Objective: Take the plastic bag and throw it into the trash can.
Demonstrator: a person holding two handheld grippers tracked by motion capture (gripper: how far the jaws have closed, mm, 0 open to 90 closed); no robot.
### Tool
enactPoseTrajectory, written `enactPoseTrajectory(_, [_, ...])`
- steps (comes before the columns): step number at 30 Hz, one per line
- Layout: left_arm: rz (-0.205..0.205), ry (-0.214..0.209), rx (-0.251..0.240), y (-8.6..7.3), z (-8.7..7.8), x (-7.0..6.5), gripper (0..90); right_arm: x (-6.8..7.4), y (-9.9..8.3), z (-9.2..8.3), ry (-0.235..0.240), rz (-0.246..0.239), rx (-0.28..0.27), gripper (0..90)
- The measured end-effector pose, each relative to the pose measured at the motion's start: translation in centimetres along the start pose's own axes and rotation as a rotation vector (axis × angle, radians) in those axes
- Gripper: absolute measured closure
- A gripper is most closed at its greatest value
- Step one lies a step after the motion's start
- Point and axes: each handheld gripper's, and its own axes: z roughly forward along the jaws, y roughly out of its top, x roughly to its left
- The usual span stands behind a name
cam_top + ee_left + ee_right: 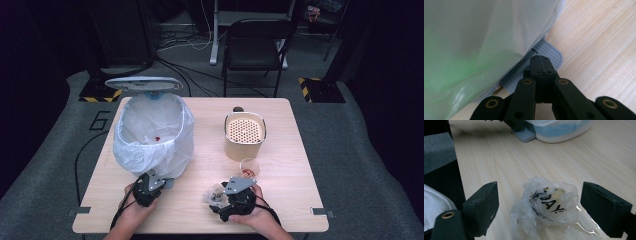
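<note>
Two grippers work: left gripper (539, 65), fingers closed, presses the bin pedal (549, 53), lid (144, 83) up. Right gripper (546, 207) fingers open around a crumpled plastic wrapper (547, 203) on the counter (499, 162), not yet binned.

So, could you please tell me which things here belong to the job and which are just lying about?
In the job:
- crumpled wrapper, between the open right claw
- pedal of the bin, under the shut left claw

Lying about:
- beige tub
- small cup
- chair
</note>
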Motion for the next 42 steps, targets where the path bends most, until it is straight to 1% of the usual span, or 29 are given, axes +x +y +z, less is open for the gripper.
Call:
enactPoseTrajectory(2, [-0.003,0.002,-0.001,0.0,0.0,0.0,90.0,0.0,-0.1,0.3,0.000,-0.016,0.014,15.8])
enactPoseTrajectory(3, [-0.024,-0.004,-0.004,-0.1,0.0,-0.1,90.0,0.1,-0.1,0.5,-0.001,-0.020,0.015,16.2])
enactPoseTrajectory(8, [-0.024,-0.007,0.002,0.0,0.0,-0.1,90.0,0.0,-0.2,1.2,-0.011,-0.043,0.033,19.3])
enactPoseTrajectory(9, [-0.027,-0.008,0.003,0.0,0.0,-0.1,90.0,0.1,-0.4,1.6,-0.020,-0.052,0.057,22.1])
enactPoseTrajectory(11, [-0.029,-0.008,0.004,0.0,0.0,-0.1,90.0,0.1,-0.5,1.7,-0.019,-0.052,0.064,22.6])
enactPoseTrajectory(12, [-0.027,-0.007,0.004,0.0,0.0,-0.1,90.0,-0.2,-0.7,2.3,-0.016,-0.053,0.078,25.7])
enactPoseTrajectory(14, [-0.027,0.003,-0.005,0.0,0.1,-0.2,90.0,-0.1,-0.9,2.7,-0.009,-0.030,0.101,31.2])
enactPoseTrajectory(15, [-0.027,0.003,-0.005,0.0,0.1,-0.2,90.0,-0.1,-0.9,2.7,-0.009,-0.030,0.101,31.2])
enactPoseTrajectory(16, [-0.026,0.003,-0.006,-0.1,0.0,-0.2,90.0,-0.3,-1.0,3.0,0.000,-0.047,0.109,36.5])
enactPoseTrajectory(17, [-0.027,0.002,-0.005,-0.1,0.0,-0.1,90.0,-0.4,-1.0,3.1,0.000,-0.051,0.106,39.3])
enactPoseTrajectory(18, [-0.028,0.002,-0.005,-0.1,0.0,-0.1,90.0,-0.3,-1.0,3.1,0.003,-0.038,0.120,42.8])
enactPoseTrajectory(19, [-0.028,0.002,-0.005,-0.1,0.0,-0.1,90.0,-0.4,-1.0,3.1,0.007,-0.036,0.121,45.6])
enactPoseTrajectory(20, [-0.026,0.002,-0.006,-0.1,0.0,-0.2,90.0,-0.4,-1.0,3.1,0.007,-0.036,0.121,45.6])
enactPoseTrajectory(21, [-0.025,0.006,-0.004,-0.1,0.0,-0.2,90.0,-0.4,-0.9,3.2,0.018,-0.032,0.119,54.6])
enactPoseTrajectory(22, [-0.015,0.008,-0.004,0.0,0.0,-0.2,90.0,-0.5,-0.9,3.2,0.024,-0.032,0.116,58.2])
enactPoseTrajectory(23, [-0.042,0.004,-0.019,-0.1,0.1,-0.3,90.0,-0.5,-0.9,3.2,0.028,-0.026,0.117,60.9])
enactPoseTrajectory(24, [-0.042,0.004,-0.019,-0.1,0.1,-0.3,90.0,-0.5,-0.9,3.2,0.028,-0.026,0.117,60.9])
enactPoseTrajectory(26, [-0.034,0.000,-0.010,-0.1,0.1,-0.3,90.0,-0.6,-0.8,3.2,0.039,-0.028,0.121,67.0])
enactPoseTrajectory(28, [-0.036,-0.001,-0.011,-0.1,0.1,-0.3,90.0,-0.6,-0.7,3.0,0.048,-0.022,0.116,68.9])
enactPoseTrajectory(29, [-0.004,0.002,0.003,0.0,0.0,-0.1,90.0,-0.6,-0.7,3.0,0.048,-0.022,0.109,69.3])
enactPoseTrajectory(30, [-0.023,0.010,-0.009,-0.1,0.1,-0.3,90.0,-0.7,-0.7,2.9,0.044,-0.023,0.101,69.6])
enactPoseTrajectory(31, [-0.023,0.010,-0.009,-0.1,0.1,-0.3,90.0,-0.7,-0.7,2.9,0.044,-0.023,0.101,69.6])
enactPoseTrajectory(32, [-0.020,0.012,-0.007,-0.1,0.1,-0.3,90.0,-0.7,-0.5,2.6,0.059,-0.013,0.086,69.8])
enactPoseTrajectory(34, [-0.017,0.012,-0.006,-0.1,0.1,-0.3,90.0,-0.7,-0.5,2.5,0.062,-0.008,0.080,69.8])
enactPoseTrajectory(37, [-0.014,0.013,-0.003,0.0,0.0,-0.3,90.0,-0.6,-0.2,1.9,0.079,0.027,0.070,69.8])
enactPoseTrajectory(38, [-0.015,0.013,-0.003,0.0,0.0,-0.3,90.0,-0.6,-0.1,1.7,0.071,0.025,0.071,69.8])
enactPoseTrajectory(40, [-0.016,0.013,-0.004,0.0,0.0,-0.3,90.0,-0.5,0.0,1.6,0.072,0.028,0.069,69.8])
enactPoseTrajectory(41, [-0.016,0.013,-0.005,-0.1,0.0,-0.3,90.0,-0.6,0.3,1.2,0.074,0.027,0.060,69.8])
enactPoseTrajectory(42, [-0.017,0.012,-0.005,-0.1,0.0,-0.3,90.0,-0.5,0.4,0.9,0.069,0.041,0.061,69.8])
